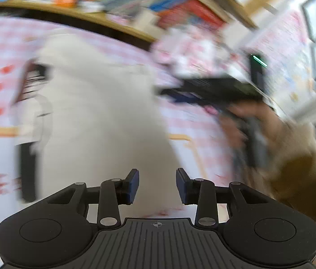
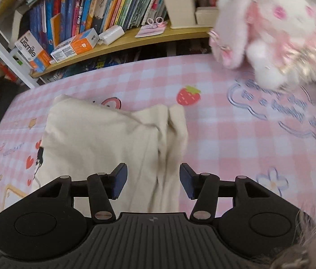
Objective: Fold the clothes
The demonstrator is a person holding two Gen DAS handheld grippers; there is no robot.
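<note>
Lying on a pink checked tablecloth (image 2: 214, 134) below bookshelves (image 2: 117, 6), cream garment (image 2: 104, 139), both jaws parted, empty

Garment (image 2: 104, 139) on tablecloth (image 2: 236, 148), left of plush (image 2: 276, 33)

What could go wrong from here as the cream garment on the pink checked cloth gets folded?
1. The cream garment is bunched along its right edge, so a crease may get folded in.
2. The plush toy sits close by; a sweeping right gripper might knock it.
3. Both open grippers hover close together and could collide.
</note>
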